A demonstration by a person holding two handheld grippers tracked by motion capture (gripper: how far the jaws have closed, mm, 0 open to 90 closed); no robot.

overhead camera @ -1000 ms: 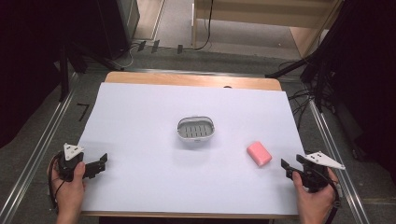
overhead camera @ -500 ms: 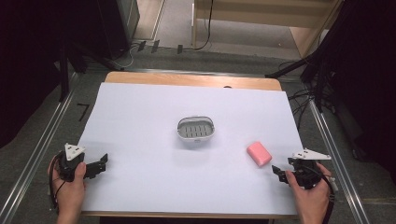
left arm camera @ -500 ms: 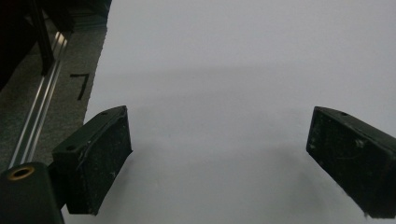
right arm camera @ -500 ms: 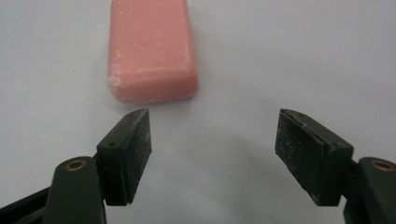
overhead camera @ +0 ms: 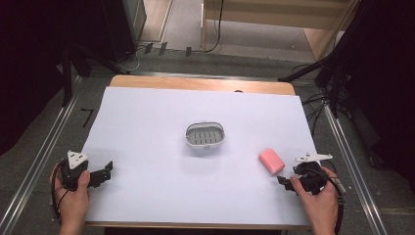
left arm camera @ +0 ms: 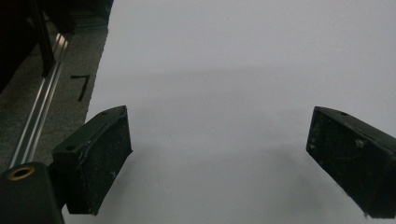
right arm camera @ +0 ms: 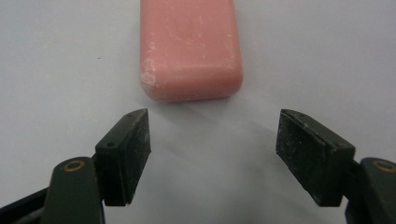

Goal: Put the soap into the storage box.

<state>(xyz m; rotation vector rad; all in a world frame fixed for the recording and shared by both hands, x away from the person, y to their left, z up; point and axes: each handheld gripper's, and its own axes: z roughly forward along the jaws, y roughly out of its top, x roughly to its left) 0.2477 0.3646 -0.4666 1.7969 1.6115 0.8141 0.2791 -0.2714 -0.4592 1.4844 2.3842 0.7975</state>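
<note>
High view takes in the whole white surface [overhead camera: 147, 122], a grey slotted dish [overhead camera: 205, 135] mid-way, both hands low. Right gripper view shows the pink soap bar [right arm camera: 190, 49], scuffed white at one corner, just ahead of the right hand-held gripper [right arm camera: 212, 149], jaws just opening, nothing between. Left hand-held gripper [left arm camera: 217, 158] gapes wide.

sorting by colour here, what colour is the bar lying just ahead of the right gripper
Pink, with whitish scuffs along its edges: the soap bar, best seen in the right gripper view.

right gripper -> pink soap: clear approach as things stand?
Probably yes. The right gripper faces the pink soap with open jaws that have just been opening, nothing between them, and bare white table cover in the gap. The jaws look slightly wider than the bar's near end.
</note>
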